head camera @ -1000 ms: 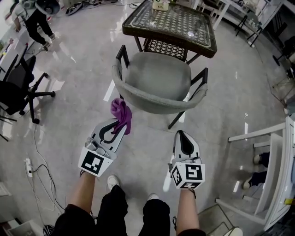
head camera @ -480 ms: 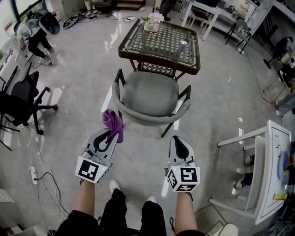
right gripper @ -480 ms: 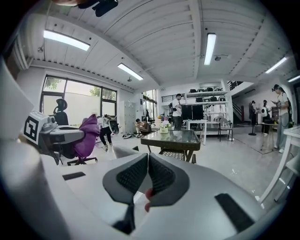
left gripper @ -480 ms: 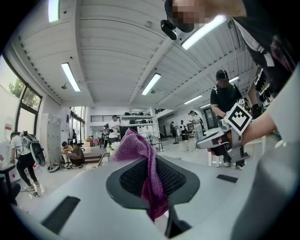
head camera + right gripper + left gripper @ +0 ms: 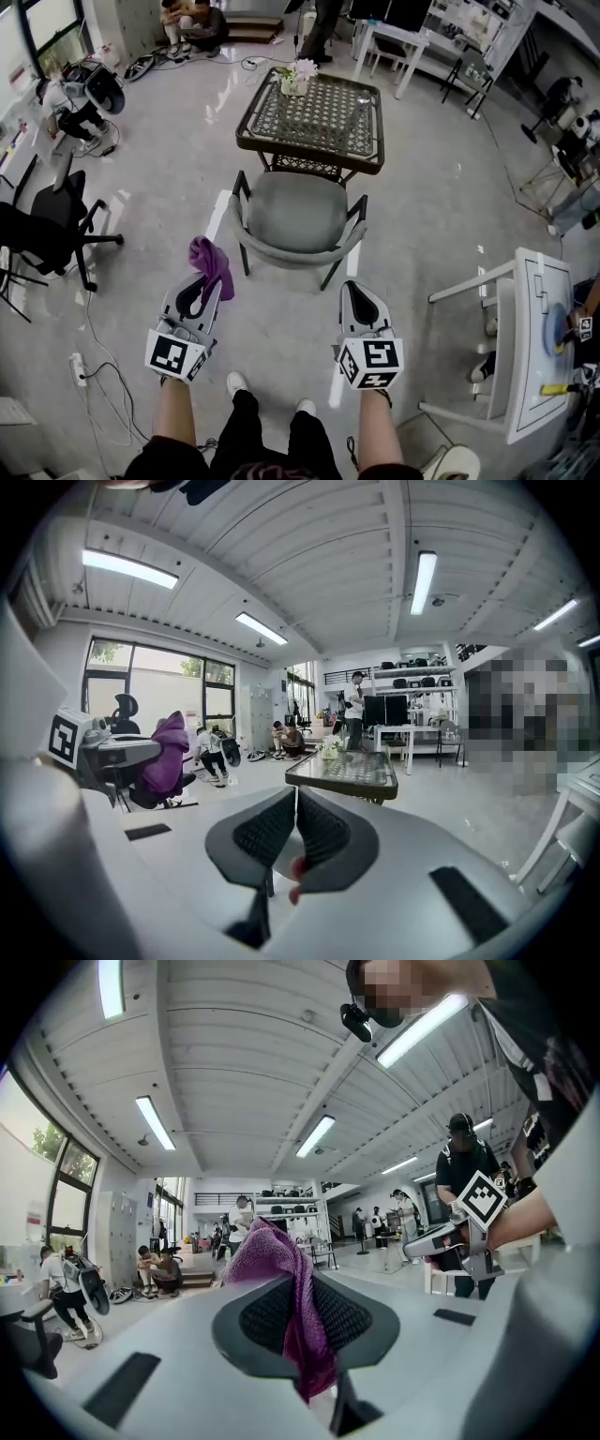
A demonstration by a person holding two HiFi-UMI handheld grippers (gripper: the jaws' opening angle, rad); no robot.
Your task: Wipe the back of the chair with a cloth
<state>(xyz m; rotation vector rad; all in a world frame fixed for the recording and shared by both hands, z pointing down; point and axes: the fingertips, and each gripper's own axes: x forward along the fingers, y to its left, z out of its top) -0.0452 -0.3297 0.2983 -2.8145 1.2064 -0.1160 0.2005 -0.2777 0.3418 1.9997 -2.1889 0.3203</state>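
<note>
**Head view with both gripper views.** We are looking steeply down on a glossy floor, and we are giving every position relative to the grey armchair.

Far to the left of the armchair a black office chair is standing. A power strip is lying on the floor nearer to us than that chair.

Near the armchair's rear left corner, on our side of it, the left gripper is hovering above the floor. Its jaws are pinching a purple cloth, which is bunching above the tips and is hanging clear of the armchair. In the left gripper view we are seeing the cloth draping down between the dark ribbed pads, which are clamping it.

The armchair is facing away from us, so its curved back rail is lying on the side nearest us.

Just beyond the armchair's front a wicker table with a glass top is standing. It is carrying a pot of flowers at its far edge.

Near the armchair's rear right corner, level with the left gripper, the right gripper is hovering apart from the armchair. In the right gripper view we are seeing the right gripper with its jaws pressed together, holding nothing.

Far to the right of the armchair a white table is standing.
</note>
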